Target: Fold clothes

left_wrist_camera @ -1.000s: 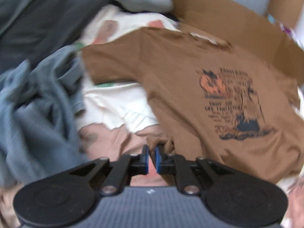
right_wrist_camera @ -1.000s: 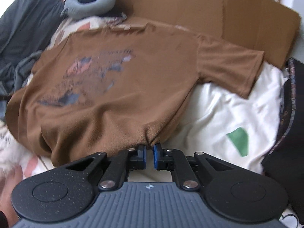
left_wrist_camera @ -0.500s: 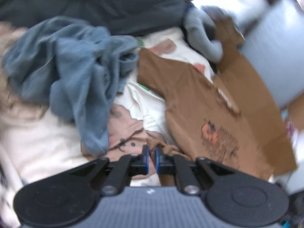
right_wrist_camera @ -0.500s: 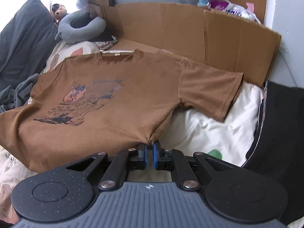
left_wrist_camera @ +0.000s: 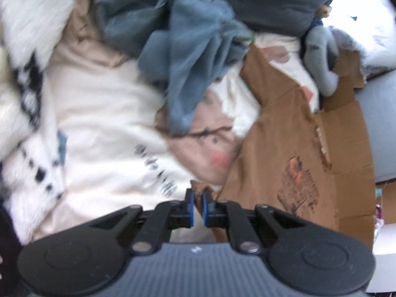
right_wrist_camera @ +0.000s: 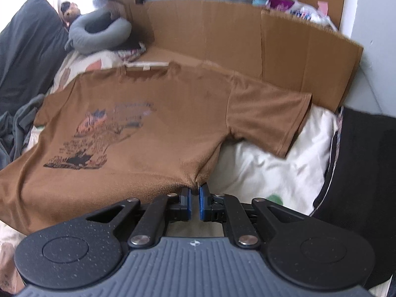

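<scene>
A brown T-shirt [right_wrist_camera: 158, 128] with a dark and orange print lies spread over the bed, collar toward the cardboard. My right gripper [right_wrist_camera: 194, 194] is shut on its bottom hem near the right side seam, and the cloth bunches at the blue pads. In the left wrist view the same brown T-shirt [left_wrist_camera: 284, 153] stretches away to the right. My left gripper [left_wrist_camera: 197, 195] is shut on a bunched corner of its hem. That view is tilted and blurred.
A crumpled blue-grey garment [left_wrist_camera: 188, 57] lies on the patterned white bedding [left_wrist_camera: 99, 128]. Cardboard sheets [right_wrist_camera: 247, 37] line the wall behind the shirt. A grey neck pillow [right_wrist_camera: 99, 34] and a dark pillow [right_wrist_camera: 27, 49] sit far left; a black cloth [right_wrist_camera: 358, 168] lies at right.
The left gripper has swung sideways and rolled, still holding the hem, so the shirt now lies at the right of its view. The right gripper has risen a little with its hem.
</scene>
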A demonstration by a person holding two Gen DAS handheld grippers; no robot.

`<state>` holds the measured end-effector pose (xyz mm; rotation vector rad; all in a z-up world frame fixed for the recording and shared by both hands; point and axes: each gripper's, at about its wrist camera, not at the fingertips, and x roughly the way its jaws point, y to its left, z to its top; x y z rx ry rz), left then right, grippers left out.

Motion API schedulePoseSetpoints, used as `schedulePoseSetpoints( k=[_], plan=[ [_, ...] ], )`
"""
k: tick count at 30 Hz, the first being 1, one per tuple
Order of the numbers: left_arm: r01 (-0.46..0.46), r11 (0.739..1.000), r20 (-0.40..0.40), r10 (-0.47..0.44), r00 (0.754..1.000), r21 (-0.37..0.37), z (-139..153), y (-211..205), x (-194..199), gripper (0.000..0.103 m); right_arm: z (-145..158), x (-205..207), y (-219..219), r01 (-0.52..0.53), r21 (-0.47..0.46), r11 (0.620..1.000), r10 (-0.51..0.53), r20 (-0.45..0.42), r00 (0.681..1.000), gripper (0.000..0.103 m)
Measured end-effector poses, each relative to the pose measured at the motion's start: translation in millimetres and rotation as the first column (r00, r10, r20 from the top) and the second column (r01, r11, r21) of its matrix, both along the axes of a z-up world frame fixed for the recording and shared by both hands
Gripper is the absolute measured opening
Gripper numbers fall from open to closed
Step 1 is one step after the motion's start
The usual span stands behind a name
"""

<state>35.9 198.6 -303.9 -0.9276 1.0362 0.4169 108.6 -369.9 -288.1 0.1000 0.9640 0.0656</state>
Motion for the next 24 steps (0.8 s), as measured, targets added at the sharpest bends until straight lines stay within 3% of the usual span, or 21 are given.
schedulePoseSetpoints(
  k=[7, 10, 14, 18, 24],
  plan=[
    [0.069, 0.997, -0.134, -0.062, 0.989, 0.043, -30, -7, -4, 0.008, -28, -5, -3, 0.031, -0.007, 0.999, -0.032, -0.097, 0.995, 0.004],
    [0.181, 0.98, -0.176, -0.164, 0.971, 0.085, -37, -9, 5, 0.012, -38, -4, -5, 0.045, -0.005, 0.999, -0.045, -0.121, 0.992, 0.004],
    [0.267, 0.954, -0.221, -0.233, 0.947, 0.139, -34, -5, 12, 0.016, -42, 1, -7, 0.045, 0.011, 0.999, -0.043, -0.13, 0.991, 0.004],
    [0.443, 0.875, -0.237, -0.396, 0.887, 0.197, -33, -19, 24, 0.038, -43, 8, -7, 0.04, 0.013, 0.999, -0.038, -0.137, 0.99, 0.004],
    [0.628, 0.744, -0.283, -0.567, 0.774, 0.228, -50, -43, 31, 0.038, -45, 11, -7, 0.028, -0.002, 1.0, -0.027, -0.142, 0.99, 0.004]
  ],
)
